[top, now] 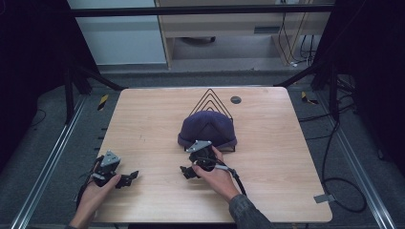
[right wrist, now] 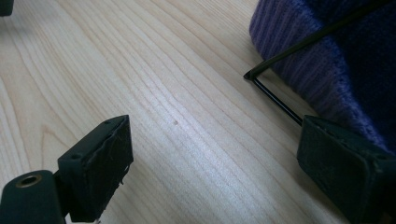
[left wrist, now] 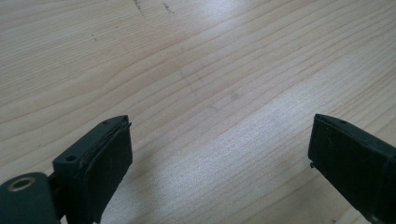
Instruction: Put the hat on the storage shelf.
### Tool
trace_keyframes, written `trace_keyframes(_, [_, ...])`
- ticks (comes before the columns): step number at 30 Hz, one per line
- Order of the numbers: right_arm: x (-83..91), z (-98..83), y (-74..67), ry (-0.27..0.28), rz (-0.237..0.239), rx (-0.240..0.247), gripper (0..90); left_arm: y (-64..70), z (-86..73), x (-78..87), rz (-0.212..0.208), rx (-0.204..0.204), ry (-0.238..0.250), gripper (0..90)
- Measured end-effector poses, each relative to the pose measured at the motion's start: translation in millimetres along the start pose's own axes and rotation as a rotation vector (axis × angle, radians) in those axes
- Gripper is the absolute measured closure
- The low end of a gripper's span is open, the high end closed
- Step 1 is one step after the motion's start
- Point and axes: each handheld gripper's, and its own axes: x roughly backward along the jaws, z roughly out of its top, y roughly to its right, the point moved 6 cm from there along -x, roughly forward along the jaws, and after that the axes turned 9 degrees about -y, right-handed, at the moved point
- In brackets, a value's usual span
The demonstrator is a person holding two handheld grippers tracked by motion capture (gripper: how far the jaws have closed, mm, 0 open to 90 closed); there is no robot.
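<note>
Here you are at the approach: your right claw [top: 187,171] sits low on the table [top: 286,181], its jaws spread wide with nothing between them, just in front of the purple knit beanie [top: 206,128]. The beanie is draped over a black wire stand [top: 210,98] of nested triangles near the middle of the table. In the right gripper view the ribbed, soft brim [right wrist: 299,60] is just beside one jaw, and a thin wire foot [right wrist: 273,95] of the stand runs along the pale wood grain beneath it. Your left claw [top: 128,179] rests well apart near the table's near-left edge, also wide and empty. Next, I judge, you need to turn the right claw toward the brim and pinch only the stretchy knit, not the stiff wire.
</note>
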Motion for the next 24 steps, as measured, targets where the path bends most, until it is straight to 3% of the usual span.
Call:
trace_keyframes(3, [-3.7,-0.2,-0.3,0.004,0.020,-0.027,10.6,1.1,0.4,-2.9,-0.006,0.005,0.001,6.1])
trace_keyframes(11, [-8.4,-0.3,0.9,0.006,-0.007,-0.033,10.6,1.1,0.2,-11.8,-0.002,0.017,0.004,6.0])
trace_keyframes(24, [-15.8,-2.5,-6.7,-0.004,-0.038,-0.007,6.3,0.3,1.0,-13.7,0.009,0.016,-0.010,2.9])
